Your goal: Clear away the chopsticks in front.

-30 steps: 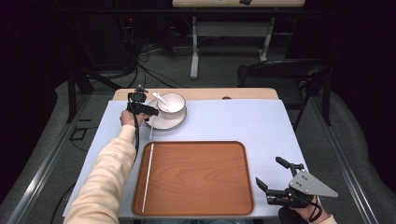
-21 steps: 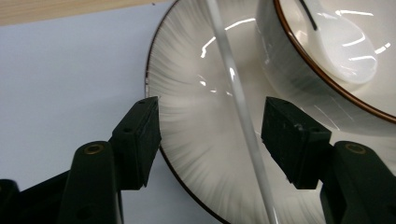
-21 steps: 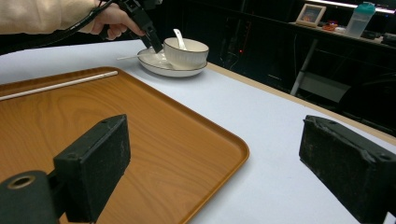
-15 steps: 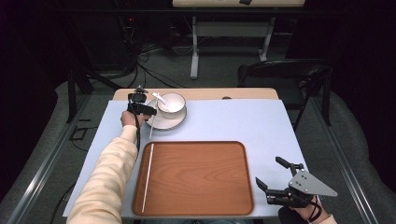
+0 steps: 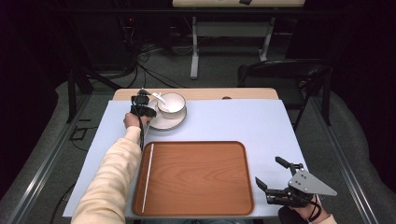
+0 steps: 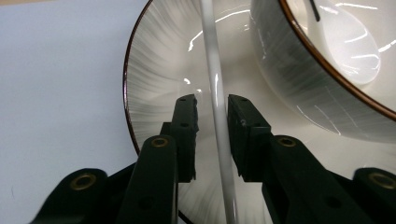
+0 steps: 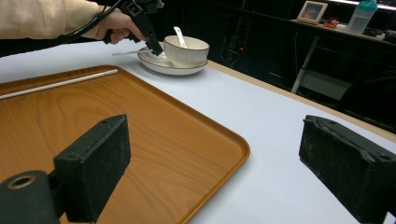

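Note:
My left gripper point(image 5: 149, 111) reaches down onto a white plate point(image 5: 161, 123) at the table's far left. A thin white chopstick point(image 6: 215, 93) lies across the plate between its jaws, which have just been closing. The right pad point(image 6: 243, 135) is against the stick and a small gap remains at the left pad point(image 6: 187, 130). A white bowl point(image 5: 172, 103) with a spoon point(image 5: 159, 97) stands on the plate. A second chopstick point(image 5: 147, 177) lies along the left side of the wooden tray point(image 5: 201, 182). My right gripper point(image 5: 268, 171) rests open at the near right, holding nothing.
The tray sits in the near middle of the pale blue tabletop point(image 5: 233, 121). A dark chair point(image 5: 285, 77) and a desk frame point(image 5: 196, 51) stand beyond the far edge. Cables lie on the floor behind the table.

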Motion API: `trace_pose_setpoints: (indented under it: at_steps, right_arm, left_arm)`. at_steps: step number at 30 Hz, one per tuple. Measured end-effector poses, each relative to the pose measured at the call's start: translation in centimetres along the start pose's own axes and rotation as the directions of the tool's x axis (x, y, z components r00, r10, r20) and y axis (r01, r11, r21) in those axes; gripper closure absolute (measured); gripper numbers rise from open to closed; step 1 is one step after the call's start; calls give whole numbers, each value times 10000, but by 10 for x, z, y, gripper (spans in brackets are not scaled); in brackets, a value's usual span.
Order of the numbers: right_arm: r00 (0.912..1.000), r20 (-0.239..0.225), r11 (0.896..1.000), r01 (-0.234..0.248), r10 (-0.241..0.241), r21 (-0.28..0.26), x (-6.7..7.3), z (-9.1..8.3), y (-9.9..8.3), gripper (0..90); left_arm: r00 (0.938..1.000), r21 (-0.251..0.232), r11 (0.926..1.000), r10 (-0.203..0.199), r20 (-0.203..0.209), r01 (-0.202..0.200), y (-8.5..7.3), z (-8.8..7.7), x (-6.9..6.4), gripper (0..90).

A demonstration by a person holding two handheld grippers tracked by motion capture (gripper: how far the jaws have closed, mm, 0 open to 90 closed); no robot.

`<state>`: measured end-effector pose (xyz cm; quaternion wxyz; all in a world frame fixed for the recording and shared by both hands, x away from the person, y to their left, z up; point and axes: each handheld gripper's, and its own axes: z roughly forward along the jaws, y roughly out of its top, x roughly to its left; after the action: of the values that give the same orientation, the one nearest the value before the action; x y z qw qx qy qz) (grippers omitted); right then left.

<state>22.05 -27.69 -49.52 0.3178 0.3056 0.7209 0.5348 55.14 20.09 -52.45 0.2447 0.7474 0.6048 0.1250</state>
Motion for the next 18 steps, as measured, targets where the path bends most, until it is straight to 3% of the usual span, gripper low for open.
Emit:
trace_pose_setpoints:
  at_steps: [12,18]
  right_arm:
    - [10000,9,10000,-14,14,28,0,0,0,84]
    - [10000,2,10000,-3,3,2,0,0,0,84]
  left_arm:
    - [9981,-162,9982,-581,-210,577,-3,2,8,839]
    - [9948,-555,9933,-1018,-26,1015,-4,-6,14,845]
